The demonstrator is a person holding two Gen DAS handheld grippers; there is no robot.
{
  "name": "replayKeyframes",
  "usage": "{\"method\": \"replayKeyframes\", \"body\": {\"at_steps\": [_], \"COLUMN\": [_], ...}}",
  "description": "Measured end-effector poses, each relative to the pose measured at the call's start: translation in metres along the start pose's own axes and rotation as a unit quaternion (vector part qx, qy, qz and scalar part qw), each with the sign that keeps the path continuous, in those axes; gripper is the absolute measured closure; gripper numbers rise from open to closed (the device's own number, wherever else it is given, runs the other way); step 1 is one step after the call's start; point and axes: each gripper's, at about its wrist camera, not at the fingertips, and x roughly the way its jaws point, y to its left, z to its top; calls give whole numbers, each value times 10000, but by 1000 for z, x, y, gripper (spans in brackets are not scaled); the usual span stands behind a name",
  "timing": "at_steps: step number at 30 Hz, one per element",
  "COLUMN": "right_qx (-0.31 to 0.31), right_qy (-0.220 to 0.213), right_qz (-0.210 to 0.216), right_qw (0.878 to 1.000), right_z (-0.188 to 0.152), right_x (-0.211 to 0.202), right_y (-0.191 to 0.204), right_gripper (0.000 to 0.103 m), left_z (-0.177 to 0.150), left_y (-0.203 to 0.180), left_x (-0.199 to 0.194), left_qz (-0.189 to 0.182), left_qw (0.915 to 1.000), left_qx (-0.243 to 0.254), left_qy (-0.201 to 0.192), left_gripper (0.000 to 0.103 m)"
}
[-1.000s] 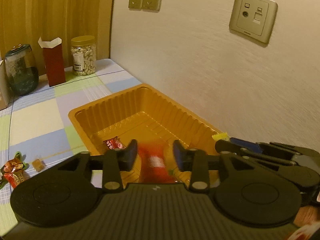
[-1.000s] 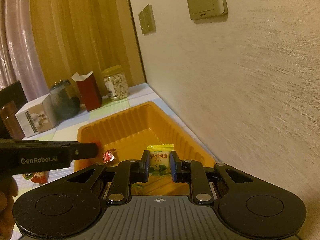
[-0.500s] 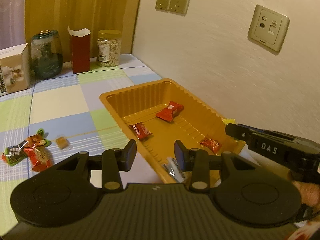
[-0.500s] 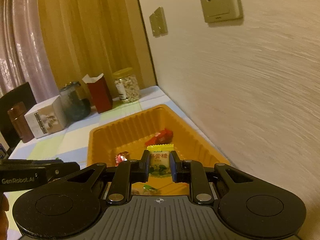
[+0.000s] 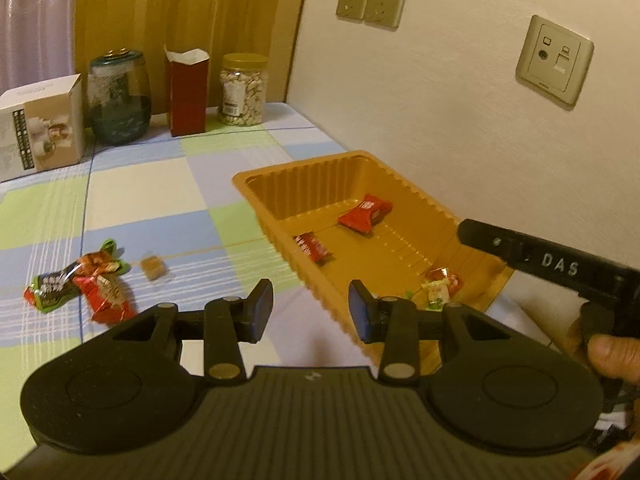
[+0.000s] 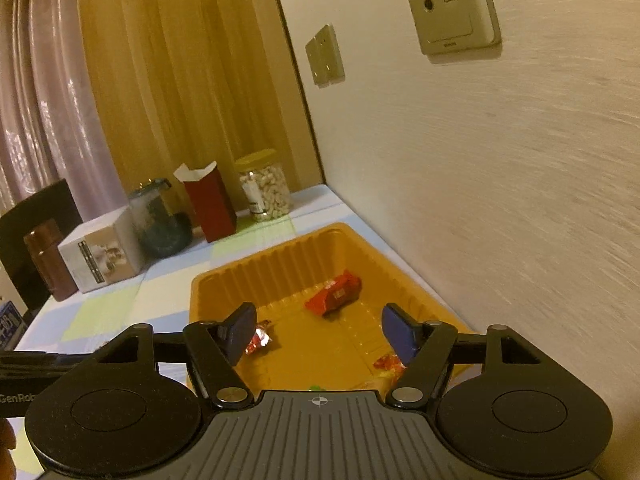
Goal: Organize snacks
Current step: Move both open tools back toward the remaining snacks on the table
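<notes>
At the far left of the checked tablecloth (image 5: 132, 184) lies a small heap of wrapped snacks (image 5: 80, 284), red and green, with a little brown candy (image 5: 153, 269) just beside it. Behind them, along the curtain, stand a white box (image 5: 40, 128), a dark glass jar (image 5: 119, 98), an open red carton (image 5: 187, 92) and a jar of nuts (image 5: 243, 90).

The left gripper (image 5: 310, 312) hangs over the cloth near the tray's near corner, its jaws spread apart with nothing between them.

Further right, against the wall, sits the orange tray (image 5: 256, 196). Inside it a large red packet (image 5: 365, 214) lies toward the far end, a smaller red bar (image 5: 314, 246) rests by the left wall, and a yellow-and-red sweet (image 5: 440, 286) lies close to the near end.

The right gripper (image 6: 318, 330) hovers above the tray's near end, jaws wide apart and holding nothing. Through its own camera the large red packet (image 6: 335, 294) shows beyond the fingers, one red foil sweet (image 6: 258, 338) sits by the left finger and another (image 6: 387, 362) by the right. From the left camera its black body, marked DAS, reaches in over the tray's right rim.
</notes>
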Motion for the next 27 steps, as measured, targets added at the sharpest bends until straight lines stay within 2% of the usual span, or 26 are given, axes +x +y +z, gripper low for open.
{"method": "replayKeyframes", "body": {"at_steps": [11, 27], "right_qx": [-436, -783], "right_qy": [27, 225], "right_qz": [105, 688], "right_qw": [9990, 9943], "right_z": [-11, -27], "right_x": [-11, -6], "right_y": [26, 92], "right_gripper": [34, 34], "left_z": [-16, -25], "left_y": [25, 80], "left_x": [-22, -60], "left_qz": [258, 834], "left_qw": [9996, 9965], "left_qx": [-53, -104], "left_qy": [46, -6], "left_gripper": [62, 59]}}
